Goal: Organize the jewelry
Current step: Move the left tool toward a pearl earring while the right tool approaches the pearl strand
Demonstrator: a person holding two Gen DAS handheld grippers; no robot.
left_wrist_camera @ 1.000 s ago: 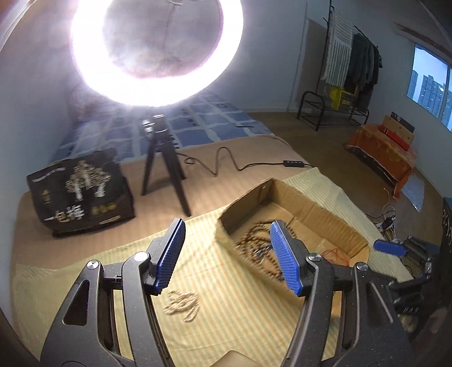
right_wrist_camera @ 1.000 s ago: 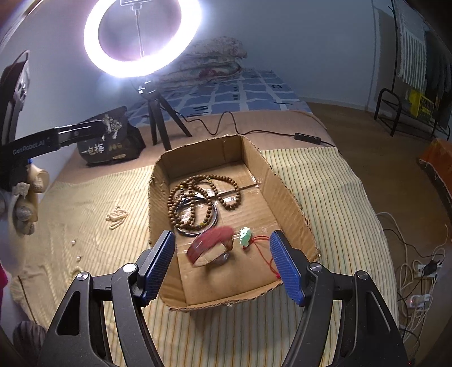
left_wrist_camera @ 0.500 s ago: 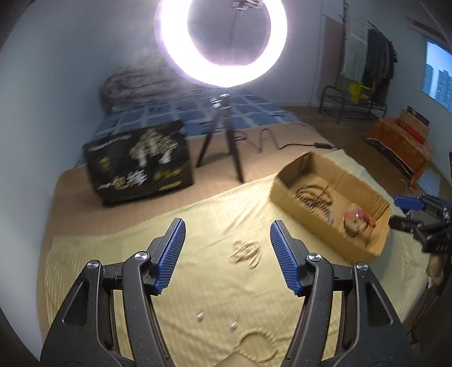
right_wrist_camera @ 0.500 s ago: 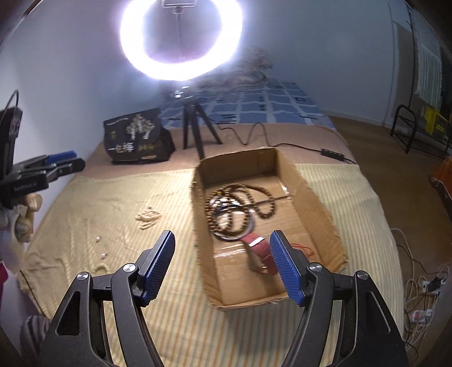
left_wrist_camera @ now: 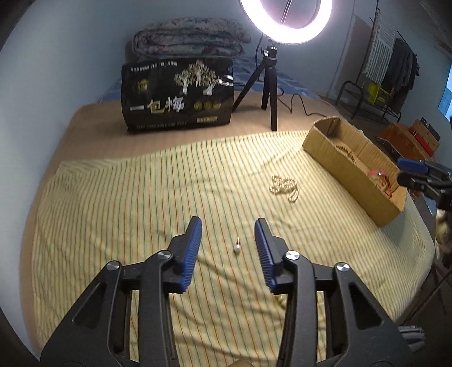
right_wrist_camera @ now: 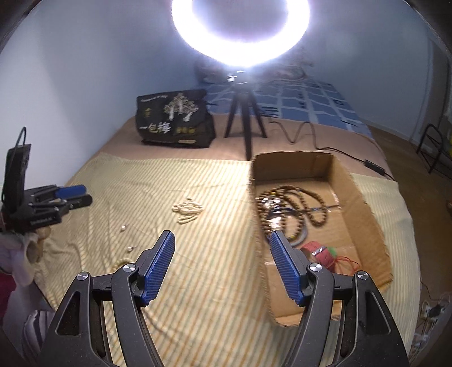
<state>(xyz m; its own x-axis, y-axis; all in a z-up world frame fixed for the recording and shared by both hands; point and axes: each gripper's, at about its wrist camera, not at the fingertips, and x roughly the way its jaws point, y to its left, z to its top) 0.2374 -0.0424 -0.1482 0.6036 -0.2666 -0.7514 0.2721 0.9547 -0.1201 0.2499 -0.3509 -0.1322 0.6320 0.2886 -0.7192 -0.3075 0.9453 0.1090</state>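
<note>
Pearl earring (left_wrist_camera: pixel 236 248) lies btwn closing left claw (left_wrist_camera: pixel 228 235) pads, untouched

The left gripper (left_wrist_camera: pixel 228 230) tilts downward, its blue-padded jaws closing with a clear gap left and nothing pressed between the pads. The right gripper (right_wrist_camera: pixel 221 236) also tilts downward, jaws spread wide and empty. A hand (right_wrist_camera: pixel 26 242), blurred and perhaps gloved, carries the left gripper.

- A home bedroom: bed (left_wrist_camera: pixel 84 118) with folded quilt (left_wrist_camera: pixel 189 36) against the wall.
- Clothes rack (left_wrist_camera: pixel 392 65) hung with garments.
- Ring light (left_wrist_camera: pixel 285 22) on a tripod suggests filming there.
</note>
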